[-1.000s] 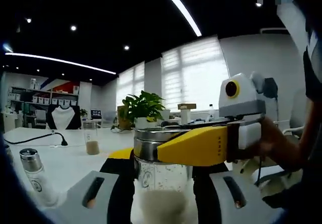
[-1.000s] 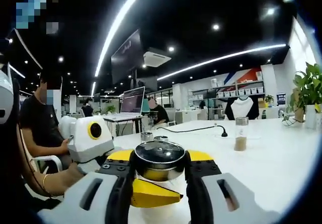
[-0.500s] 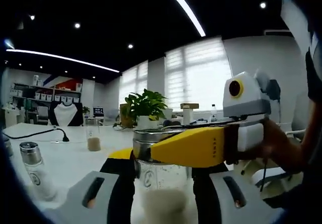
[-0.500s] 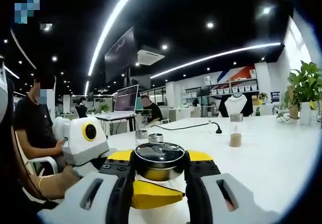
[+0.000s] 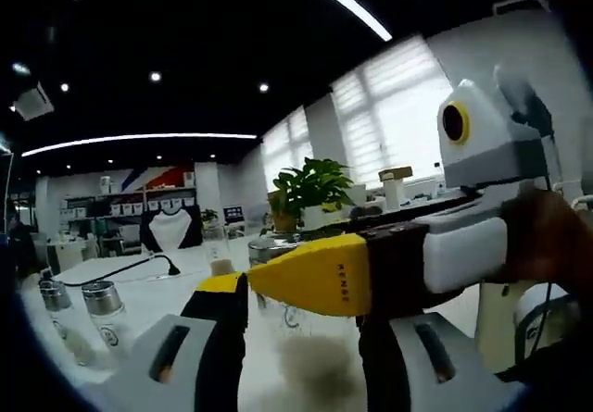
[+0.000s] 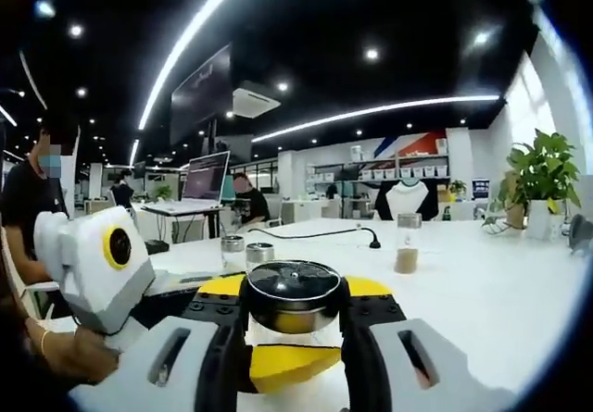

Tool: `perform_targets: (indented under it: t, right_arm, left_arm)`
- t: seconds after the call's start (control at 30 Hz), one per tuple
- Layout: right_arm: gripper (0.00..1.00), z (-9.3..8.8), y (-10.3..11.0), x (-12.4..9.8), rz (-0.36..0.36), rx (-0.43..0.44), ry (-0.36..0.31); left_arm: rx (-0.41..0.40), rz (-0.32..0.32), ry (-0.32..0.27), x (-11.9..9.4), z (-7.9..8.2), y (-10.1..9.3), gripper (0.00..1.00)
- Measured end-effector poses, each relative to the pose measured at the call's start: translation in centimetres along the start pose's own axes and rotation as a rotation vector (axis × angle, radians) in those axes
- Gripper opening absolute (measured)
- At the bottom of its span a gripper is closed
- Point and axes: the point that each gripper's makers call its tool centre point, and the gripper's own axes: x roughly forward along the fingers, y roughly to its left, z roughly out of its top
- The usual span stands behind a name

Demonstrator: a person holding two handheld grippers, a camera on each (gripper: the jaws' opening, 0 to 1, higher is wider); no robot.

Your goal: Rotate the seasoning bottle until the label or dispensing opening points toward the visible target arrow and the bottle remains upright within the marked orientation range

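Left gripper view: I am holding my left gripper (image 5: 301,361) with its jaws on either side of the bottle (image 5: 310,356), a clear glass jar with pale powder at its foot; whether the pads are pressing the glass I cannot tell; the right gripper (image 5: 320,273) is reaching in from the right, its yellow jaw lying across the bottle's metal collar. Against a second ago the room is sliding across this view; the plant (image 5: 310,190) is sitting further right, two shakers (image 5: 97,315) are showing at the left where one stood, and the bottle is blurring; I judge the turn is under way, though the camera itself is swinging too.

Right gripper view: my right gripper (image 6: 295,343) is clenching the bottle just under its dark cap (image 6: 295,287), jaws tight on both sides, so the bottle is standing upright on the white table (image 6: 500,310), directly ahead; the left gripper (image 6: 102,268) is sitting at the left, lower and more tilted than a second ago; the far jar (image 6: 405,243) is drifting left.

I am seeing no arrow and no clear label in either view, so I cannot judge how much rotation is remaining.
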Motion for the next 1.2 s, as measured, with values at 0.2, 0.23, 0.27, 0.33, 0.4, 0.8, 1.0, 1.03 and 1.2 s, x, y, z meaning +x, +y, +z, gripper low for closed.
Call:
perform_targets:
  t: [0.2,0.23,0.27,0.33,0.4,0.8,1.0,1.03,1.2]
  right_arm:
    - [0.36,0.0,0.2,0.2,-0.031,0.001,0.008]
    - [0.36,0.0,0.2,0.2,-0.033,-0.002,0.01]
    - [0.36,0.0,0.3,0.3,-0.032,-0.005,0.011]
    - [0.36,0.1,0.3,0.3,-0.033,0.003,0.008]
    - [0.36,0.2,0.3,0.4,-0.035,0.012,0.003]
    - [0.36,-0.2,0.3,0.9,-0.062,-0.001,0.018]
    - [0.36,-0.3,0.6,1.0,-0.054,-0.018,0.025]
    - [0.36,-0.3,0.6,1.0,-0.051,-0.017,0.023]
    - [0.36,-0.3,0.7,1.1,-0.042,-0.008,0.017]
  left_arm:
    - [0.025,0.028,0.065,0.1,-1.9,0.0,0.5]
    - [0.027,0.03,0.075,0.0,-2.2,0.0,0.5]
    - [0.028,0.038,0.083,0.0,-2.4,0.1,0.5]
    - [0.026,0.067,0.087,-0.1,-2.7,0.5,0.5]
    - [0.021,0.09,0.088,-0.3,-2.9,0.8,0.51]
    - [0.025,0.136,0.094,-0.4,-3.4,1.0,0.5]
    - [0.035,0.137,0.091,-0.3,-3.4,0.7,0.46]
    - [0.034,0.134,0.09,-0.3,-3.4,0.7,0.45]
    - [0.03,0.129,0.09,-0.4,-3.4,0.9,0.45]
